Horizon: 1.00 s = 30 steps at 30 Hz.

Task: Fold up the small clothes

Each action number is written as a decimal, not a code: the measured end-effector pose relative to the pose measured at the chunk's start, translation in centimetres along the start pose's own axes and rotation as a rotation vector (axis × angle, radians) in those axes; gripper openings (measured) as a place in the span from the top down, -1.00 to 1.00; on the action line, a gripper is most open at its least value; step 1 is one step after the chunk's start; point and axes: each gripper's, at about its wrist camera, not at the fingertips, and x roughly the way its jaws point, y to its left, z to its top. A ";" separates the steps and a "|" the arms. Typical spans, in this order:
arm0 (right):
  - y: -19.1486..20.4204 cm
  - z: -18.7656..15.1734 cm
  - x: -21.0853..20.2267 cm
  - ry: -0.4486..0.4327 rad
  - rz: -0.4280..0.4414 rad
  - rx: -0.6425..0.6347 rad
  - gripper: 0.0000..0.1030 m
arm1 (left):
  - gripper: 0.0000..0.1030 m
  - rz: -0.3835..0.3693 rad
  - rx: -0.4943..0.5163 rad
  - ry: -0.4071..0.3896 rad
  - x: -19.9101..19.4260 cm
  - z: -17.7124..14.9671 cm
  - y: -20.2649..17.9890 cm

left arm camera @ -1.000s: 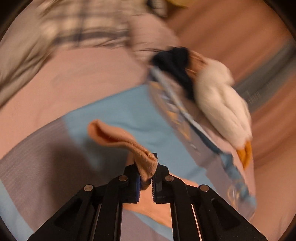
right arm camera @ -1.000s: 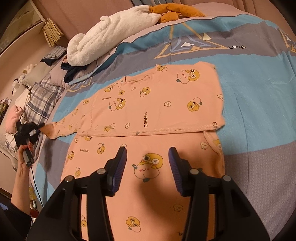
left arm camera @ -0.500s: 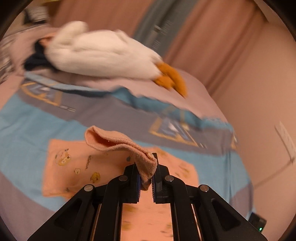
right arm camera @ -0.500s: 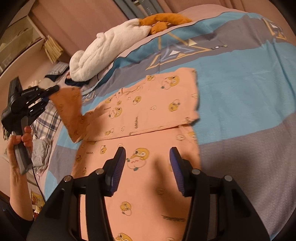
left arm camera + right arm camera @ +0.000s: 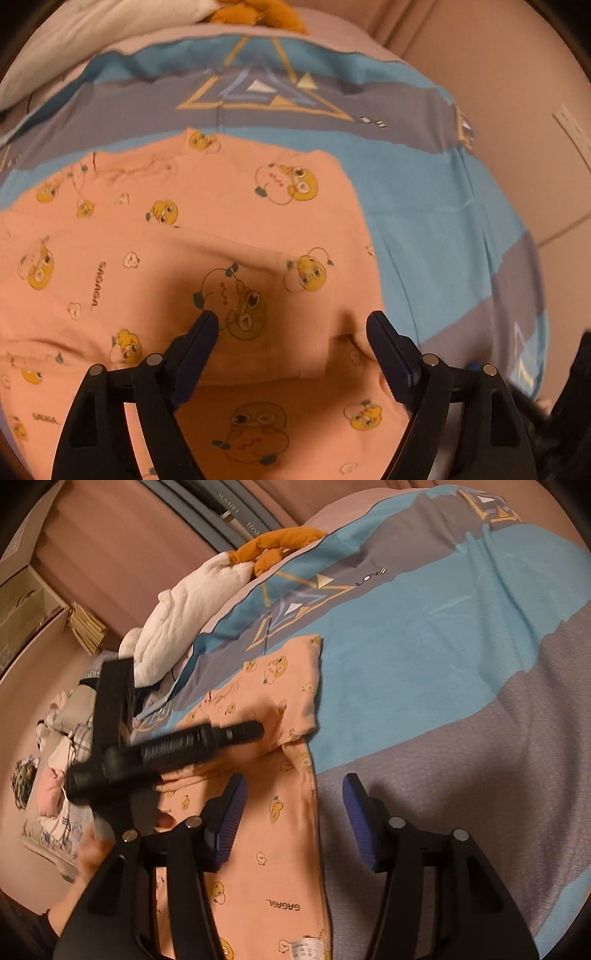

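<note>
**Sleeve laid across, both jaws apart**

The left gripper, jaws just opened and empty, hangs over the peach cartoon-print cotton top lying on the blue-and-grey striped bedspread. The right gripper stands apart, empty; its body hides the garment's lower part.

Both tongs are the same build: matte black plastic, two angled arms each with triangular cutouts and round silver screw heads at the pivots. The left tongs carry dark navy finger pads. The right tongs have brighter blue-purple pads with fine ribbing across the face. Seen from the right wrist camera, the left unit has a black cylindrical barrel with pale lettering, too blurred to read, and a flat black upright bar behind it.
</note>
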 end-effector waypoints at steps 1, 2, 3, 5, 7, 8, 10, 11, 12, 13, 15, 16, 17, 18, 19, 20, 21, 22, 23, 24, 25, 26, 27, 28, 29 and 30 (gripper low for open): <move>-0.1 0.2 0.0 -0.006 0.006 0.008 -0.07 | -0.59 -0.013 0.010 -0.007 -0.7 -0.1 0.0; -0.1 0.5 0.0 -0.010 0.018 0.019 -0.07 | -0.59 -0.023 0.015 -0.018 -1.4 -0.2 0.1; 0.0 0.6 0.1 -0.011 0.030 0.027 -0.07 | -0.60 -0.031 0.023 -0.036 -2.4 -0.5 0.4; 0.3 0.8 0.7 0.000 0.075 0.046 -0.07 | -0.65 -0.028 0.024 -0.077 -4.2 -1.3 1.7; 0.9 0.8 1.4 0.018 0.102 0.041 -0.07 | -0.84 -0.012 0.001 -0.108 -5.7 -2.4 3.6; 1.5 0.9 2.2 0.035 0.113 0.029 -0.07 | -0.89 -0.003 -0.023 -0.126 -6.4 -3.1 4.9; 2.5 1.1 3.5 0.059 0.112 0.001 -0.07 | -0.89 0.017 -0.067 -0.144 -7.4 -3.9 7.0; 2.9 1.1 4.0 0.067 0.110 -0.012 -0.07 | -0.89 0.034 -0.105 -0.154 -8.2 -4.8 8.7; 3.5 1.4 4.7 0.073 0.102 -0.032 -0.07 | -0.89 0.046 -0.135 -0.160 -8.8 -5.5 10.0; 3.9 1.8 5.3 0.075 0.097 -0.047 -0.07 | -0.89 0.058 -0.166 -0.167 -9.3 -6.2 11.3; 4.7 2.7 6.6 0.074 0.089 -0.078 -0.06 | -0.89 0.069 -0.215 -0.180 -10.3 -7.6 13.5; 5.0 3.1 7.2 0.076 0.079 -0.095 -0.03 | -0.89 0.074 -0.241 -0.185 -10.7 -8.3 14.5; 5.5 3.5 8.2 0.079 0.046 -0.117 -0.02 | -0.89 0.083 -0.277 -0.194 -11.3 -9.2 15.8; 5.5 3.8 8.9 0.088 0.011 -0.134 -0.01 | -0.89 0.088 -0.305 -0.198 -11.7 -9.9 16.8; 5.7 4.1 9.8 0.105 -0.033 -0.155 0.03 | -0.89 0.092 -0.338 -0.203 -12.2 -10.8 18.1; 5.7 4.3 10.9 0.123 -0.100 -0.172 0.06 | -0.89 0.094 -0.362 -0.207 -12.5 -11.3 19.0; 5.5 4.4 11.5 0.139 -0.125 -0.175 0.13 | -0.89 0.094 -0.388 -0.210 -12.8 -11.9 19.9; 5.3 4.4 12.3 0.162 -0.121 -0.172 0.23 | -0.89 0.092 -0.417 -0.215 -13.0 -12.4 20.8; 5.3 4.4 13.2 0.186 -0.113 -0.166 0.29 | -0.89 0.092 -0.435 -0.218 -13.2 -12.7 21.5; 5.5 4.2 13.7 0.197 -0.117 -0.177 0.46 | -0.89 0.095 -0.450 -0.218 -13.2 -13.0 21.9; 5.8 4.2 14.1 0.205 -0.122 -0.195 0.69 | -0.89 0.096 -0.460 -0.218 -13.4 -13.2 22.4; 6.2 4.1 14.4 0.210 -0.132 -0.220 0.83 | -0.89 0.094 -0.473 -0.218 -13.3 -13.3 22.8; 6.5 4.1 14.4 0.210 -0.138 -0.233 0.86 | -0.89 0.091 -0.478 -0.218 -13.4 -13.5 23.1; 7.0 4.3 14.0 0.198 -0.143 -0.251 0.87 | -0.89 0.088 -0.480 -0.217 -13.4 -13.4 23.2; 7.3 4.8 13.1 0.169 -0.135 -0.260 0.87 | -0.89 0.086 -0.480 -0.218 -13.3 -13.3 23.2; 7.6 5.2 12.4 0.147 -0.125 -0.260 0.87 | -0.89 0.085 -0.477 -0.218 -13.1 -13.2 23.2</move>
